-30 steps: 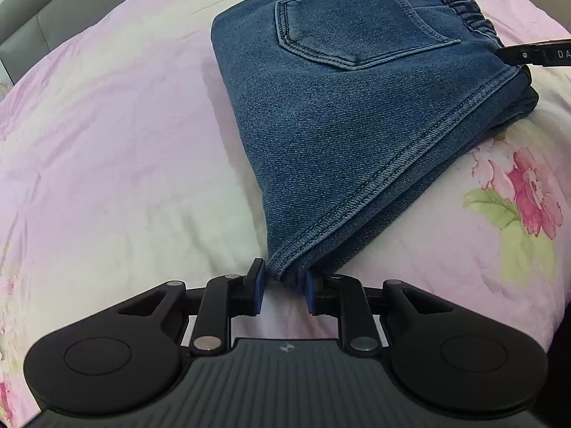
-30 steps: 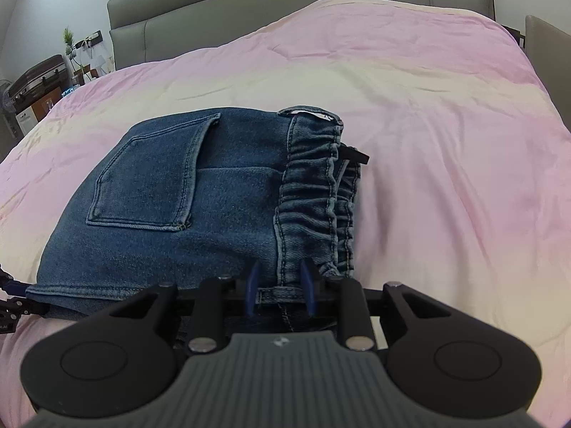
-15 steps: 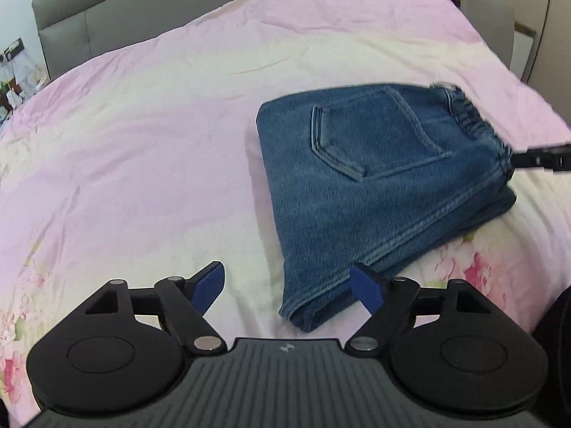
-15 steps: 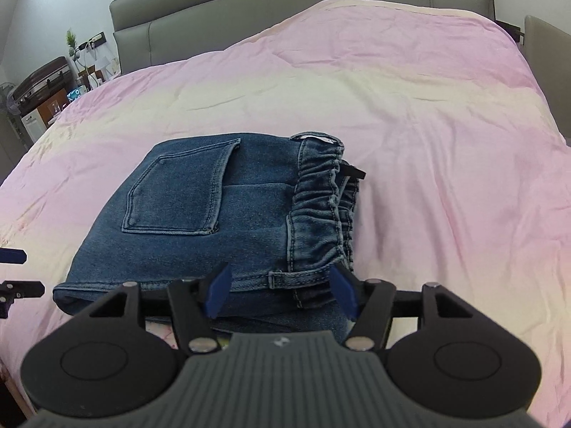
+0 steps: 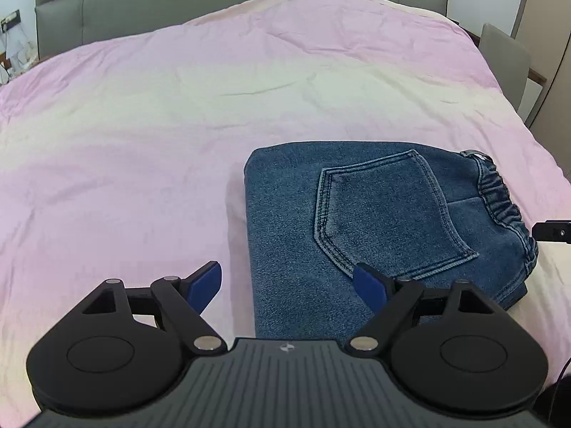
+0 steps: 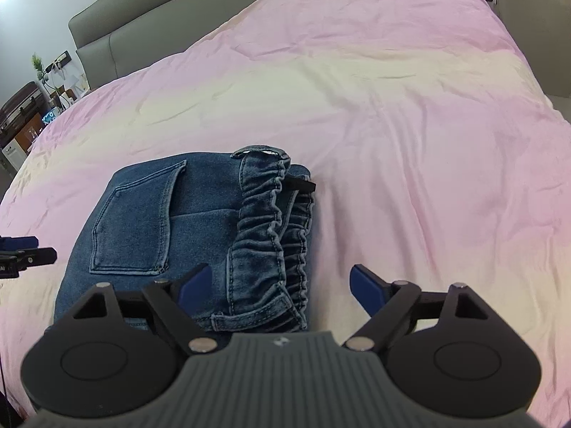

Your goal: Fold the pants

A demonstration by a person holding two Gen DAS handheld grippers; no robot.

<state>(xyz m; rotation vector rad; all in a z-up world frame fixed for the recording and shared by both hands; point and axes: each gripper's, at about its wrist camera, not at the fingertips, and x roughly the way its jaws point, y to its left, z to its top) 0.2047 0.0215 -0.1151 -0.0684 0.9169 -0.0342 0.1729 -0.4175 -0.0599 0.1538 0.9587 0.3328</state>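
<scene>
**Both claws released, pants folded on bed**

Since the previous second, the left claw (image 5: 287,281) and right claw (image 6: 280,285) have let go and now stand spread above the pants (image 5: 374,221) (stitched denim, elastic waistband (image 6: 271,221) at 3 o'clock), a compact rectangle on the wrinkled pink bedspread (image 5: 142,125).

We note the pants (image 5: 378,228) are blue denim, matt and coarse-woven, with ridged stitching and a gathered elastic waistband (image 6: 274,228). The bedsheet (image 5: 178,107) is soft, lightly creased cloth. The headboard (image 5: 142,3) looks smooth, grey and upholstered.
</scene>
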